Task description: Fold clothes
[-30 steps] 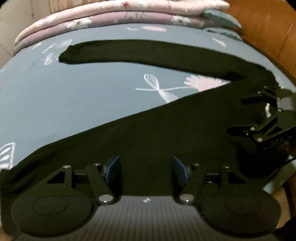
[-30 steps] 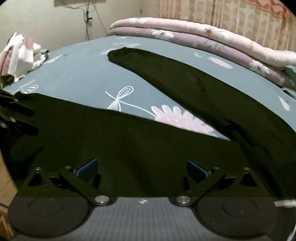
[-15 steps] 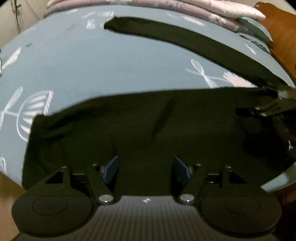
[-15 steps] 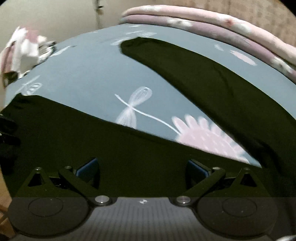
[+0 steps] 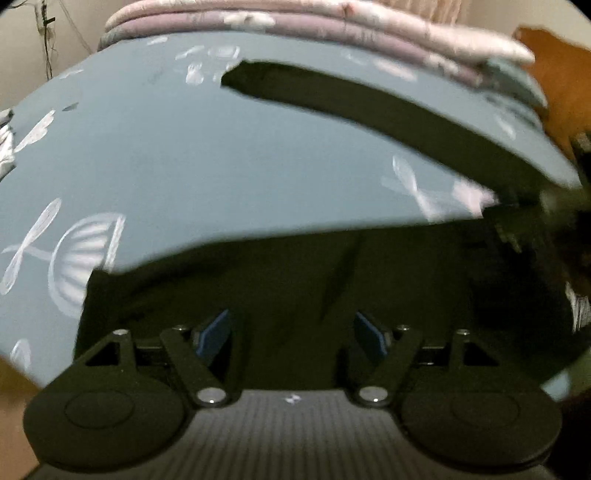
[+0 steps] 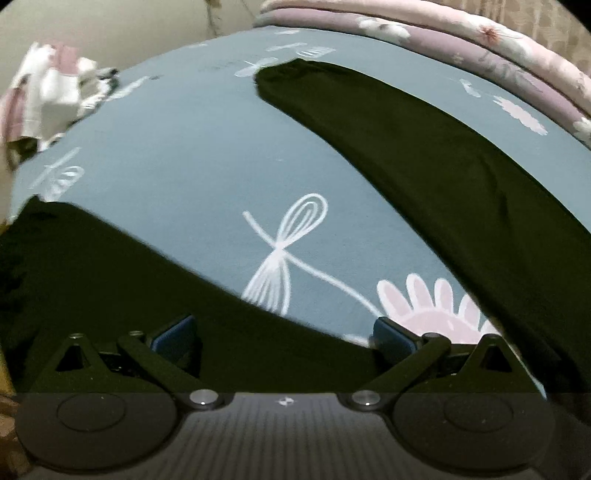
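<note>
Left gripper (image 5: 291,334) jaws spread wide, nothing clamped, over the near part of the black garment (image 5: 295,280). Right gripper (image 6: 284,338) also wide apart, empty, at the garment's near edge. Garment lies flat on blue-grey bedsheet (image 6: 177,166); one long sleeve (image 6: 388,140) stretches toward folded quilts (image 6: 461,33).

A big bed (image 6: 177,155) has a blue-grey sheet with white and pink drawings. Folded pink blankets (image 6: 461,40) lie at its far end. The wall (image 6: 110,29) behind is pale. Brown wood (image 5: 554,74) stands beside the bed.
</note>
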Demonstrator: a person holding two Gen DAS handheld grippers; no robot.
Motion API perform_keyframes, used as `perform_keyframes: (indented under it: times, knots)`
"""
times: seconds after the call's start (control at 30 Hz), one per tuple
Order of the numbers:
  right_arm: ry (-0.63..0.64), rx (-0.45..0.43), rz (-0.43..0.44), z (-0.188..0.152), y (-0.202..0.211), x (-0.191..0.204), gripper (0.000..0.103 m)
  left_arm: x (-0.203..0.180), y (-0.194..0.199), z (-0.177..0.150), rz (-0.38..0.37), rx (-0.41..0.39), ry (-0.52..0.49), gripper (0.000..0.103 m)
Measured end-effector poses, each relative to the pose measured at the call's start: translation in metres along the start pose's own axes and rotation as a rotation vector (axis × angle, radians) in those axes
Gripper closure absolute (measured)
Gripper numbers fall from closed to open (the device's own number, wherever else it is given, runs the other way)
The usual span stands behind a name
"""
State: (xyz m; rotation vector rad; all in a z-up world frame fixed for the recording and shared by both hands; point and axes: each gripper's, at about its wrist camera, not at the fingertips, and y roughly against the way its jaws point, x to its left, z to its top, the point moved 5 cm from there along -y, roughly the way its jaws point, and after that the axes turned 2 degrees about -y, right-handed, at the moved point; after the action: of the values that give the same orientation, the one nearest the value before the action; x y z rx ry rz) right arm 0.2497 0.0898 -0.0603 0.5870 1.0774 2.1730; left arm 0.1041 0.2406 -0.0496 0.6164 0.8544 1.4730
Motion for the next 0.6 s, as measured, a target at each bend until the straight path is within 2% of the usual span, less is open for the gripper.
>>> perform_keyframes:
  times: [0.03, 0.13, 0.17, 0.27, 0.37, 0.47, 0.6]
  knots:
    - [-0.003, 0.001, 0.008, -0.003, 0.007, 0.000, 0.000, 0.002, -0.009, 0.006, -0.003, -0.011, 0.004, 0.028]
    - [-0.044, 0.003, -0.018, -0.019, 0.025, -0.006, 0.000, 0.015, -0.041, 0.009, 0.093, 0.057, 0.051, 0.030]
    - [-0.061, 0.002, -0.032, -0.025, 0.031, -0.009, 0.000, 0.019, -0.051, 0.009, 0.125, 0.080, 0.066, 0.028]
    - [-0.129, -0.022, -0.087, -0.044, 0.052, -0.023, 0.000, 0.018, -0.046, 0.019, 0.180, 0.087, 0.039, 0.030]
    - [-0.200, -0.069, -0.156, -0.069, 0.078, -0.041, 0.000, -0.005, -0.042, 0.043, 0.123, 0.059, -0.003, 0.030]
    - [-0.260, -0.111, -0.264, -0.103, 0.110, -0.064, 0.000, -0.055, -0.049, 0.067, 0.011, 0.032, -0.121, 0.028]
    - [-0.321, -0.111, -0.389, -0.154, 0.140, -0.091, 0.000, -0.114, -0.064, 0.073, -0.097, 0.038, -0.234, 0.028]
